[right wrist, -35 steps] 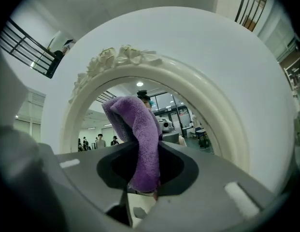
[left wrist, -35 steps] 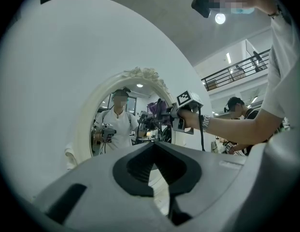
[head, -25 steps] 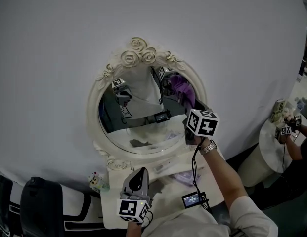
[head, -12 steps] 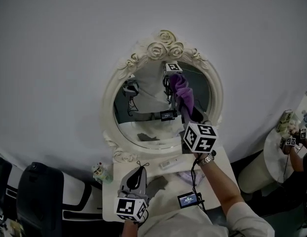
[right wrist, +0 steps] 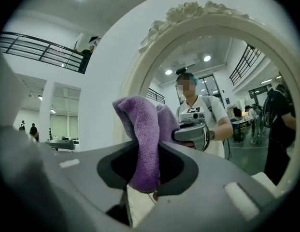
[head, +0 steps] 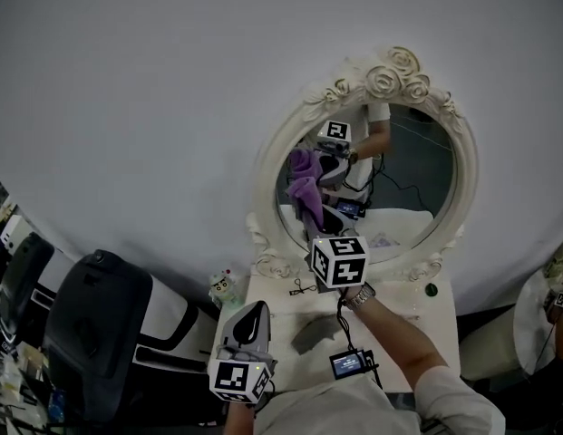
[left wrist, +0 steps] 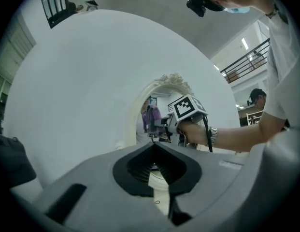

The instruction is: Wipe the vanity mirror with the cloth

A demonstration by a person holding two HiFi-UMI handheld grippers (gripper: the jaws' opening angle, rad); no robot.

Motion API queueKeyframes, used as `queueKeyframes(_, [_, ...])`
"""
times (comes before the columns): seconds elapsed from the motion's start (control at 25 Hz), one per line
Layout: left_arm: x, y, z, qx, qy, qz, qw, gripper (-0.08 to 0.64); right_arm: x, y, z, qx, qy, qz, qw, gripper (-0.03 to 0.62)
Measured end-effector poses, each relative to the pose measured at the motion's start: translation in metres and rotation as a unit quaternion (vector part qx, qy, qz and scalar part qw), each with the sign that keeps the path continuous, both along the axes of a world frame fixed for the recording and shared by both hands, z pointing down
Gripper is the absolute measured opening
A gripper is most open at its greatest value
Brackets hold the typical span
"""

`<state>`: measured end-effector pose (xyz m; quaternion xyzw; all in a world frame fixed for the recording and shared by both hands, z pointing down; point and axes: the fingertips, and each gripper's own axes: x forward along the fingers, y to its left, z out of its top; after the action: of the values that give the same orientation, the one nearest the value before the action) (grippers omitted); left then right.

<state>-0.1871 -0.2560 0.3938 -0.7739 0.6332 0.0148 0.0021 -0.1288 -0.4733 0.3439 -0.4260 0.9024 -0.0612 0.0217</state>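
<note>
The oval vanity mirror [head: 410, 166] in a white frame with carved roses stands against the pale wall. My right gripper [head: 315, 219] is shut on a purple cloth [head: 305, 187], which presses on the left part of the glass. In the right gripper view the cloth [right wrist: 142, 139] hangs pinched between the jaws in front of the mirror [right wrist: 236, 76]. My left gripper [head: 253, 314] stays low over the table's left front, shut and holding nothing. The left gripper view shows its jaw tips [left wrist: 154, 149] closed, with the mirror [left wrist: 173, 81] and the cloth [left wrist: 151, 120] beyond.
A small white vanity table [head: 431, 338] stands under the mirror, with a small screen device [head: 350, 363], a dark flat thing [head: 313, 333] and a little figurine [head: 224, 288] at its left corner. A black chair [head: 100, 333] stands to the left. Another person [head: 560, 302] is at the right edge.
My right gripper has carried the purple cloth across the glass from the mirror's right side to its left side. The head view has swung left. The left gripper has stayed low and shut.
</note>
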Motion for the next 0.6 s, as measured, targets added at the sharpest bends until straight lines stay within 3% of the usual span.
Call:
queueKeyframes(0.16, [-0.028, 0.018, 0.004, -0.006, 0.001, -0.049, 0.9988, 0.003, -0.04, -0.004, 0.018, -0.025, 0.001, -0.025, 0.999, 0.101])
queueKeyframes(0.32, [-0.044, 0.035, 0.013, -0.02, 0.002, -0.081, 0.9965, 0.003, -0.047, -0.013, 0.024, -0.031, -0.01, -0.014, 0.999, 0.101])
queueKeyframes(0.6, [-0.037, 0.035, 0.02, -0.035, -0.002, -0.074, 0.9966, 0.003, -0.026, -0.025, 0.028, -0.035, -0.014, 0.008, 0.999, 0.101])
